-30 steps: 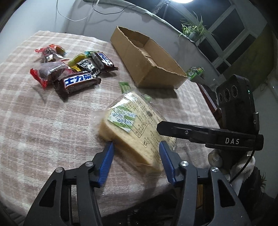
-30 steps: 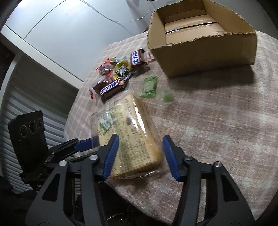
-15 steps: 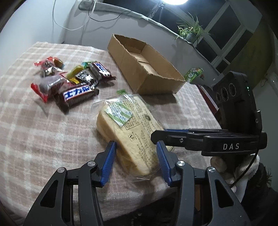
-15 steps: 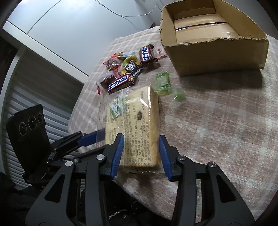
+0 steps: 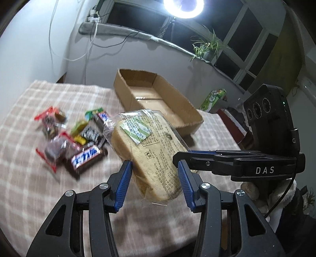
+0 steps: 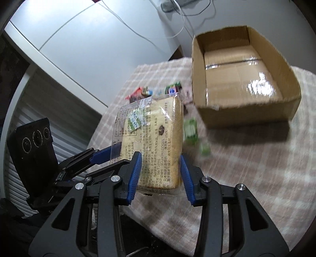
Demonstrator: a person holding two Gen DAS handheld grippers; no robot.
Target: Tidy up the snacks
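Note:
A clear bag of sliced bread [image 5: 150,150] hangs in the air above the checked tablecloth [image 5: 29,178]. My left gripper [image 5: 155,178] is shut on its near end. My right gripper [image 6: 160,168] is shut on the same bag [image 6: 154,138] from the other side; it shows in the left wrist view [image 5: 207,160]. An open, empty cardboard box [image 5: 158,98] stands behind the bag, also seen in the right wrist view [image 6: 244,79]. A pile of candy bars and wrapped sweets [image 5: 75,138] lies left of the bag.
Two small green packets [image 6: 191,130] lie on the cloth between the bag and the box. A window sill with a potted plant [image 5: 207,47] and a ring light [image 5: 183,6] runs behind the table. A green carton [image 5: 213,98] stands beyond the table's right edge.
Both grippers closed on the bread bag and lifted it off the cloth. It now hangs higher and nearer the box.

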